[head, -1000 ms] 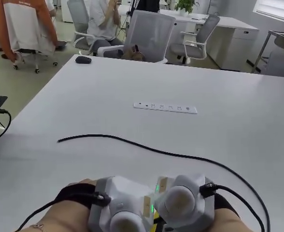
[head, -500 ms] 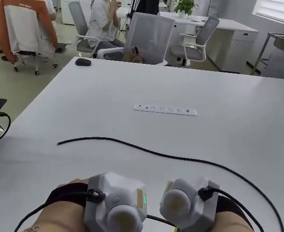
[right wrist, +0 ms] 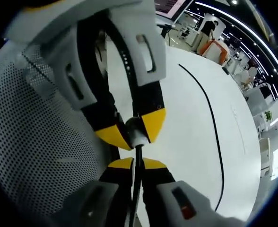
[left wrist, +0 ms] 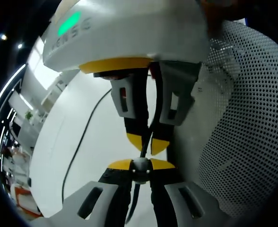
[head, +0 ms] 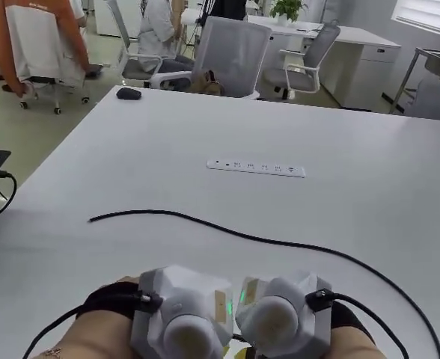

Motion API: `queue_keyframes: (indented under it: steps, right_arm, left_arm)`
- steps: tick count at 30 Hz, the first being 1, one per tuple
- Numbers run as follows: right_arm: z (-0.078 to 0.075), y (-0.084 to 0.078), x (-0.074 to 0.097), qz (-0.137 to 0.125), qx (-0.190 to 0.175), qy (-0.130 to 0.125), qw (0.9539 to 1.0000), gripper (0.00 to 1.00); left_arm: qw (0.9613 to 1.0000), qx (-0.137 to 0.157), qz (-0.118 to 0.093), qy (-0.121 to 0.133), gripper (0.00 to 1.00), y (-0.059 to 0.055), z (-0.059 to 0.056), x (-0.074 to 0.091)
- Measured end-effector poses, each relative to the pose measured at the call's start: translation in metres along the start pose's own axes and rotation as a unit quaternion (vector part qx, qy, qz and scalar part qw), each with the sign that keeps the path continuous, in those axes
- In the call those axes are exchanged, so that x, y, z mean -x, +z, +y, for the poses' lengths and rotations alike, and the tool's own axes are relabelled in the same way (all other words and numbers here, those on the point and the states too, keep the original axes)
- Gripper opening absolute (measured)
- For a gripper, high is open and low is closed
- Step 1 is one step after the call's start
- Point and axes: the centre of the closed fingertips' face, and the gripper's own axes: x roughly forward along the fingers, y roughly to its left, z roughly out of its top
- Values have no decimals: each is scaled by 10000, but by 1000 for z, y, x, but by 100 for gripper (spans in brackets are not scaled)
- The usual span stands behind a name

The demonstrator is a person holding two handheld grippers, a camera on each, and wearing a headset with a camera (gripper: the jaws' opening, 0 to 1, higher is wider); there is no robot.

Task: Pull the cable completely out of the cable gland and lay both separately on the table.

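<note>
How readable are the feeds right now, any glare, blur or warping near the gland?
Head view: even light, sharp, no glare on the table. Left gripper view: strong fisheye bowing, table washed out white, cable gland a little soft in the left gripper. Right gripper view: same bowing, cable crisp against the bright tabletop.

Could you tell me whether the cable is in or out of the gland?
In: the cable runs straight into the gland, which is clamped in the left gripper.
</note>
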Motion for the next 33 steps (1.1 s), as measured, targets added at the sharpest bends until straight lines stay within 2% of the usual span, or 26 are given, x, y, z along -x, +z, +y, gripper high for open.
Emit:
queue_keyframes:
  steps: [5, 8, 15, 21, 24, 25, 28, 30, 33]
  right_arm:
    - [-3, -3, 0, 67, -106, -64, 9999, 2]
    - [-9, -10, 0, 207, -193, -165, 9995, 2]
    - [-17, -21, 3, 397, -425, -326, 9978, 2]
    - [-16, -26, 3, 487, -474, -311, 9972, 4]
    - [-17, -13, 4, 242, -370, -377, 9983, 15]
    - [-17, -3, 5, 18, -277, -375, 9989, 17]
    - [-15, 15, 8, -333, -3, -396, 9987, 16]
    - [-12, 18, 9, -380, 74, -382, 9985, 15]
    - [-10, 17, 8, -374, 142, -313, 9987, 3]
  left_arm:
    - [10000, 43, -34, 1, 15, 1, 1, 0]
    - [9999, 23, 91, 101, 15, -5, 5, 0]
    - [9988, 206, 306, 310, 15, -18, 17, 3]
    - [9988, 174, 300, 339, 15, -16, 16, 4]
    - [9988, 167, 314, 330, 15, -16, 16, 3]
    - [9988, 160, 305, 339, 15, -16, 17, 4]
    - [9989, 138, 276, 341, 15, -15, 16, 4]
    - [9991, 70, 267, 309, 15, -13, 14, 4]
    - [9994, 2, 211, 289, 15, -10, 12, 4]
